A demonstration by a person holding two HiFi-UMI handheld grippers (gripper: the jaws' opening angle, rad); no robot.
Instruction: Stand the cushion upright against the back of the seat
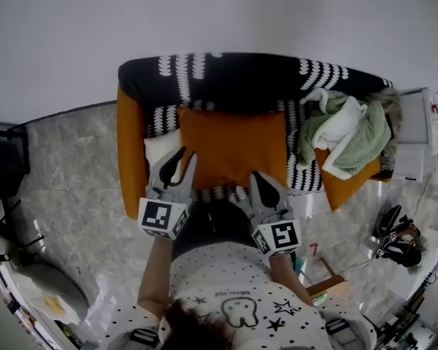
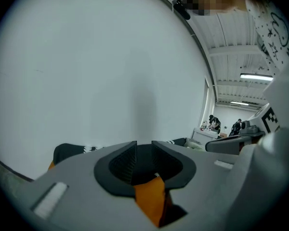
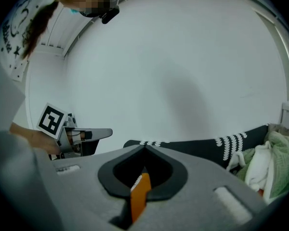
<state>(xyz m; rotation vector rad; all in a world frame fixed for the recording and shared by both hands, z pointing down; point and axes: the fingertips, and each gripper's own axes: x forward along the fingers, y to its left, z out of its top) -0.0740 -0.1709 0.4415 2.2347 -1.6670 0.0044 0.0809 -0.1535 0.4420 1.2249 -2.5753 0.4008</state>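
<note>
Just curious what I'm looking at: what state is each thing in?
Cushion: on the armchair seat, far edge at the backrest.
Left gripper: fingers apart, cushion fabric between them.
Right gripper: fingers closed on the cushion's edge.
Cloths: heaped loosely on the armchair.

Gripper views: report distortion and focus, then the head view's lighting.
Left gripper view: fisheye bending, black corners, foreground soft up close. Right gripper view: same bending, cushion edge slightly blurred. Head view: even light, no hard shadows.
</note>
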